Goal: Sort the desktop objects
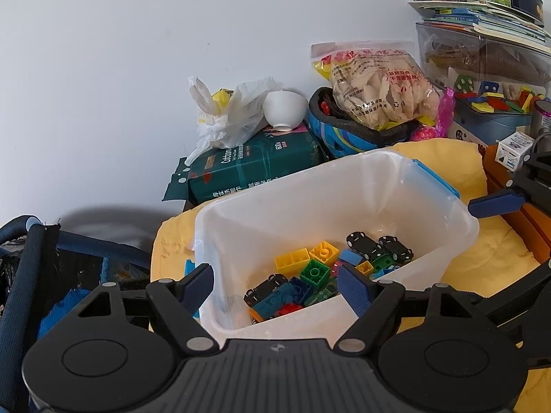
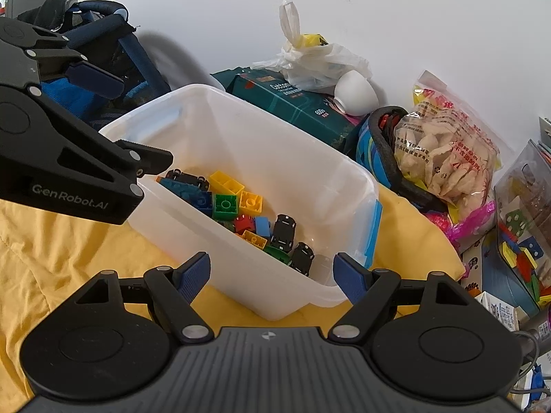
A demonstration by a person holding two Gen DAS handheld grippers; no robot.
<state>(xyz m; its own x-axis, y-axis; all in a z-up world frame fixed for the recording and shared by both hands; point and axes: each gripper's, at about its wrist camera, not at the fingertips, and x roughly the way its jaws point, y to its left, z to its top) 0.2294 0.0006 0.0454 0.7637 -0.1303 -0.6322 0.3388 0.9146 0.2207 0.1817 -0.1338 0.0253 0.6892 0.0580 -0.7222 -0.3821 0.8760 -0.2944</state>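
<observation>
A clear plastic bin [image 1: 310, 199] with a blue latch [image 1: 435, 180] sits on a yellow cloth [image 1: 489, 258]. Inside lie several coloured bricks, among them a green one [image 1: 315, 273], and black toy cars [image 1: 365, 244]. My left gripper [image 1: 275, 287] is open, straddling the bin's near corner with nothing held. In the right wrist view my right gripper [image 2: 272, 275] is open and empty at the bin's [image 2: 261, 137] other near corner, just above the bricks [image 2: 225, 205] and cars [image 2: 284, 230]. The left gripper's fingers [image 2: 93, 75] reach over the far rim.
Behind the bin stand a green wipes pack [image 1: 255, 168], an upturned white bowl [image 1: 285, 108], a white plastic bag [image 1: 229, 117], a blue helmet [image 1: 347, 137] and a snack bag [image 1: 375, 86]. A clear toy box [image 1: 482, 79] with books and a tin is at right. A dark blue fabric frame [image 1: 27, 275] is at left.
</observation>
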